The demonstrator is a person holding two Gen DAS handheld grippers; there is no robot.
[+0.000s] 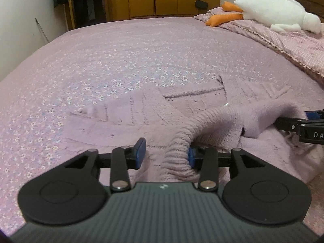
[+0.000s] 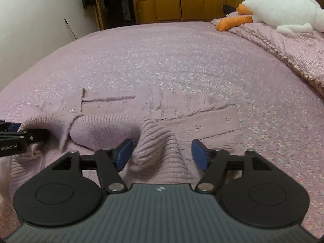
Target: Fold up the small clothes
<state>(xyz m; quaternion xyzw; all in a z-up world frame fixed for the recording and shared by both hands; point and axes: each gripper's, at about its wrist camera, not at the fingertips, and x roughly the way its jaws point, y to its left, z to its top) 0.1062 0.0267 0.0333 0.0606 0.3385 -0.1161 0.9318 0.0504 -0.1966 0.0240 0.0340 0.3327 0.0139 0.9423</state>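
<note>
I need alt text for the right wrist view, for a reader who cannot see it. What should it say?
The right gripper, its blue pads apart, straddles a raised ribbed fold of a lilac knit sweater lying on a pink flowered bedspread. The left gripper reaches in from the left edge under the sweater's hem. A white plush goose lies at the upper right.
</note>
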